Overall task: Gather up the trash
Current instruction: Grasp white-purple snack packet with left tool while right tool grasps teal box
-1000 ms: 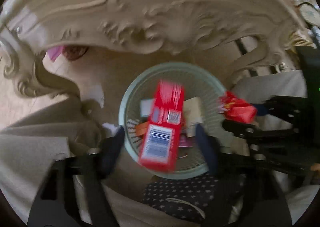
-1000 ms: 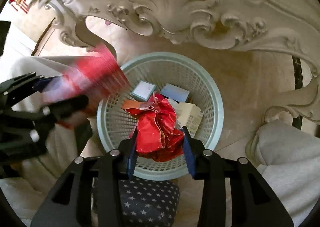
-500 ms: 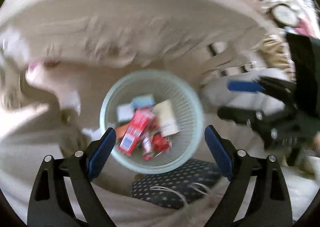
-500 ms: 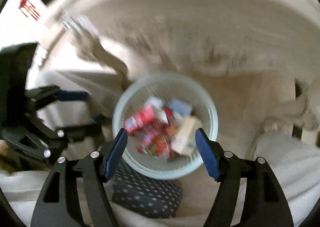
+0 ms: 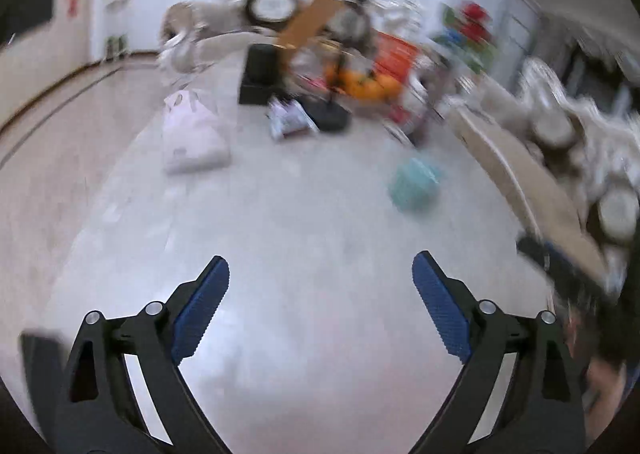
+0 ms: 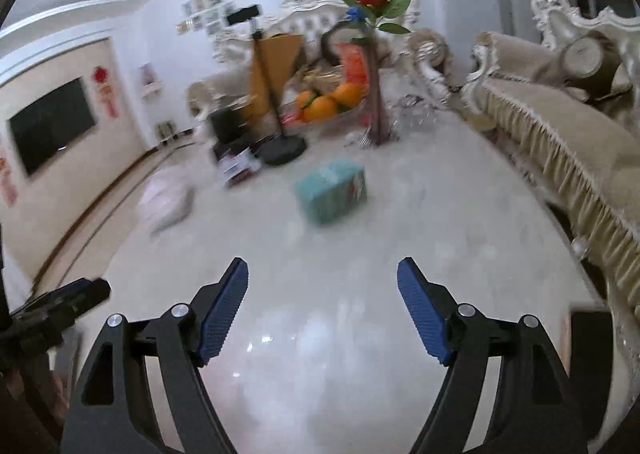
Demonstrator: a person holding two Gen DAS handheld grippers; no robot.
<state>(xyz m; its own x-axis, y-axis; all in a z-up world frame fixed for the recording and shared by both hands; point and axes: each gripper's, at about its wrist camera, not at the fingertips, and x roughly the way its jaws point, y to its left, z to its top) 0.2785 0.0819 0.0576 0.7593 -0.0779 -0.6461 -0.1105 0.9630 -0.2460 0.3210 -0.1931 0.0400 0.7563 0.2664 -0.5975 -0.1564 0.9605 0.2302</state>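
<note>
Both grippers hang over a glossy white table top (image 6: 320,354) with nothing between their fingers. My left gripper (image 5: 320,266) is open and its jaws are still opening. My right gripper (image 6: 322,270) is open too, jaws opening. A teal packet (image 6: 332,189) lies on the table ahead of the right gripper, and in the blurred left wrist view the teal packet (image 5: 414,187) sits ahead and to the right. A white plastic bag (image 5: 192,133) lies far left, and a small printed packet (image 6: 238,169) is near it. No basket is in view.
At the table's far end are a black stand base (image 6: 282,147), a bowl of oranges (image 6: 328,101) and a vase of roses (image 6: 376,53). A fringed sofa (image 6: 560,125) runs along the right side. The left gripper's black frame (image 6: 60,306) shows at the left edge.
The red box and the red wrapper left the jaws and dropped into the basket. Both grippers opened wide, rose from under the carved table edge and now look across the table top.
</note>
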